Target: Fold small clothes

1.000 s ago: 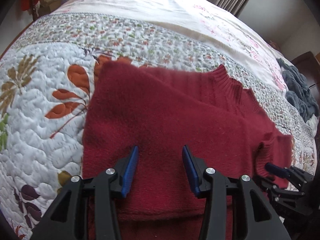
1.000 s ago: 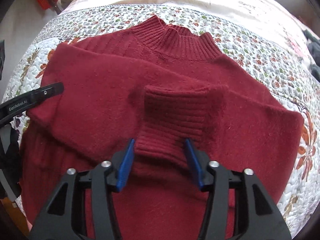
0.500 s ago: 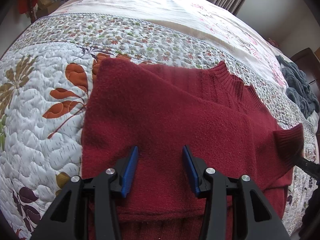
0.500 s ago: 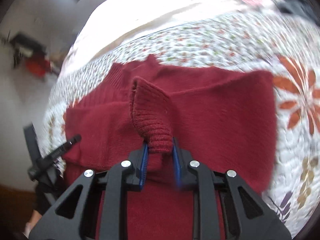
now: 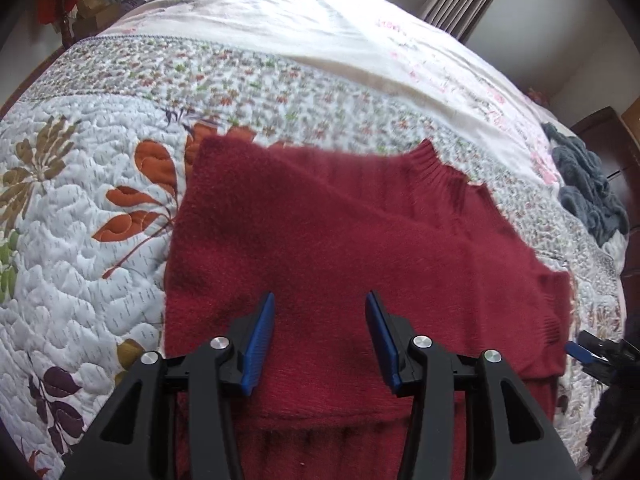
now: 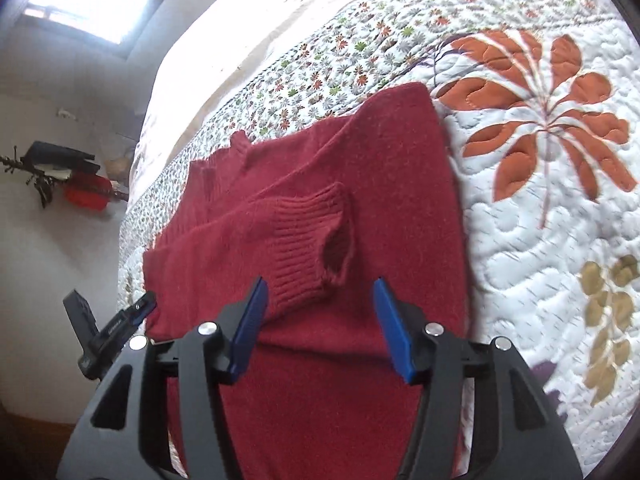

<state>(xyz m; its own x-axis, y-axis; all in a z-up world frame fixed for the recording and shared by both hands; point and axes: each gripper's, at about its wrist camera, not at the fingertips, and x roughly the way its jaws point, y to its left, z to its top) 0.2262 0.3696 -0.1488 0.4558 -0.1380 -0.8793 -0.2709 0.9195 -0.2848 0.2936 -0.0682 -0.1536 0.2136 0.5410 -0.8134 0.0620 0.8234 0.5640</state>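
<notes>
Both your tongs hang released over the red sweater on the bed.

Your left tongs (image 5: 320,340) gape above the sweater (image 5: 320,240). Ahead of your right tongs (image 6: 316,324), jaws apart, the ribbed cuff (image 6: 308,236) lies folded across the sweater's body, with the quilt (image 6: 540,240) to their right.

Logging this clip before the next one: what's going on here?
A person with two handheld claws is folding a dark red knit sweater on a floral quilted bedspread. Both sleeves lie folded across the body. The right claw is open just short of the ribbed cuff; the left claw hovers open over the sweater.
</notes>
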